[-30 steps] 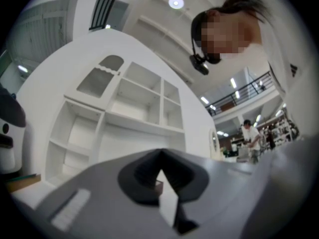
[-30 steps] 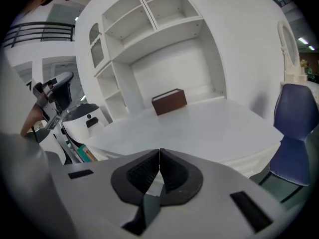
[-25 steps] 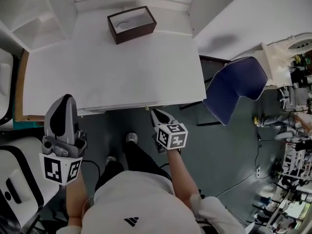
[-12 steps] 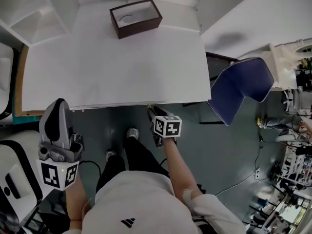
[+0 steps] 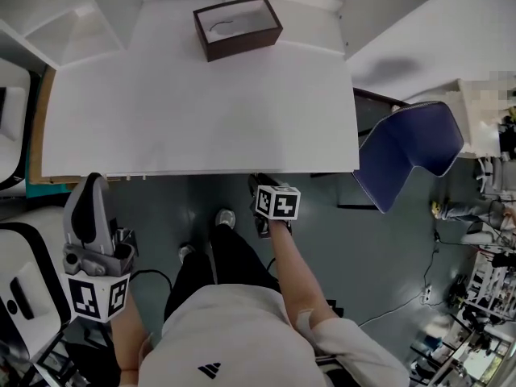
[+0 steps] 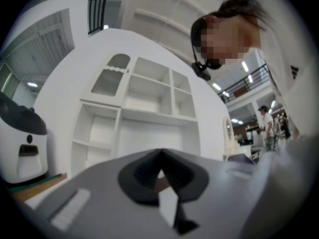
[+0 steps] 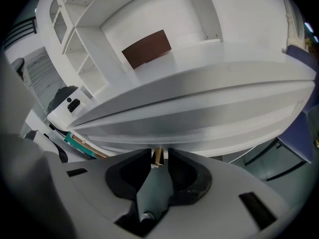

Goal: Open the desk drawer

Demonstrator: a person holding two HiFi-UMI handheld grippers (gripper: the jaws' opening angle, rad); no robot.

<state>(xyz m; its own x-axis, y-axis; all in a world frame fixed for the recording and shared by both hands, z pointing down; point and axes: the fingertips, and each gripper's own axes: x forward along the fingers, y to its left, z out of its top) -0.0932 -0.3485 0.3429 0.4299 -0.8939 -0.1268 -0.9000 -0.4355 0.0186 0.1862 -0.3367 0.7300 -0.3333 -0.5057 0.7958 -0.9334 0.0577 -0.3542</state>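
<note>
The white desk point(image 5: 201, 111) fills the upper middle of the head view. Its drawer front point(image 7: 199, 118) spans the right gripper view, with a small brass knob point(image 7: 158, 156) sticking out of it. My right gripper point(image 5: 258, 184) sits at the desk's front edge, pointing steeply down. Its jaws have just been opening, and the knob stands between the fingertips of the right gripper point(image 7: 158, 159) with no firm press visible. My left gripper point(image 5: 92, 193) hangs off the desk's front left corner, away from the drawer. The left gripper point(image 6: 160, 156) has its tips together and holds nothing.
A brown open box point(image 5: 237, 27) stands at the desk's far edge. A blue chair point(image 5: 407, 156) is to the right, a white appliance point(image 5: 24, 297) at the lower left and white shelving point(image 5: 72, 22) at the back left. The person's legs are below the desk.
My right gripper has sunk lower at the desk's front edge. My left gripper has drifted down and slightly left in the view. The desk top shows no visible change.
</note>
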